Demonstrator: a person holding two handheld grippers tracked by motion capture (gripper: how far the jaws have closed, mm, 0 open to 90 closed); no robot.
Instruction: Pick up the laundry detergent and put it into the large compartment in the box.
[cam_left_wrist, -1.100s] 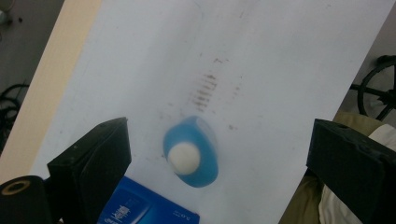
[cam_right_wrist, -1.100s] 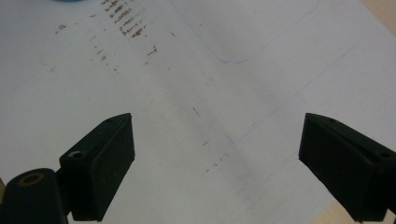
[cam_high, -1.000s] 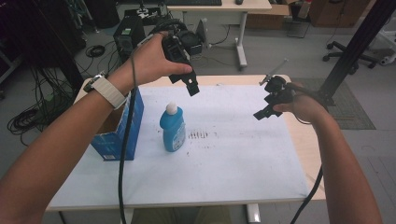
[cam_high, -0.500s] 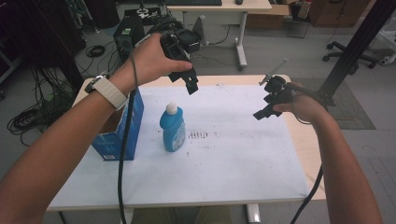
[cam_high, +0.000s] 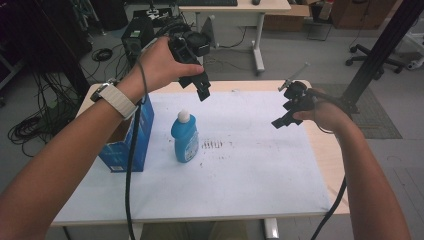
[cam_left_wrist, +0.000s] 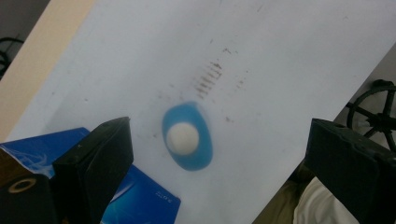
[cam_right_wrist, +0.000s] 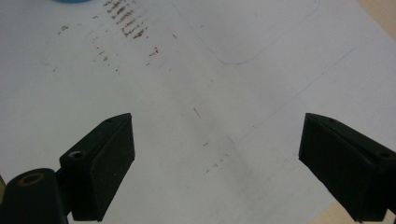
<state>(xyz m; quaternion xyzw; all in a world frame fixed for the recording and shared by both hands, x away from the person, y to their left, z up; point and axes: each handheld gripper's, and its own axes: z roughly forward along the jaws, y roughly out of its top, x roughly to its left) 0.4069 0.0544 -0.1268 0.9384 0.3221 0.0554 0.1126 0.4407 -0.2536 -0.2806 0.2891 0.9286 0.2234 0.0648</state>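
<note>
A blue bottle (cam_high: 184, 137) with a white cap stands upright on the white sheet, left of centre. From above, the left gripper view looks straight down on the bottle (cam_left_wrist: 187, 140), cap in the middle. My left gripper (cam_high: 200, 86) hovers high above and just behind it, jaws open wide and empty; in its own view the left gripper (cam_left_wrist: 219, 163) frames the bottle between its jaws. My right gripper (cam_high: 285, 118) hangs over the right part of the sheet, open, and the right gripper (cam_right_wrist: 217, 168) has only bare paper below it.
A blue carton (cam_high: 125, 140), open at the top, stands left of the bottle near the table's left edge. Dark smudge marks (cam_high: 212, 145) lie on the white sheet (cam_high: 240, 180). Wooden table edge (cam_high: 327, 165) shows at right. Cables, a desk and chairs stand beyond.
My left gripper has edged slightly up and toward the far side above the bottle. The right gripper and the bottle have stayed put.
</note>
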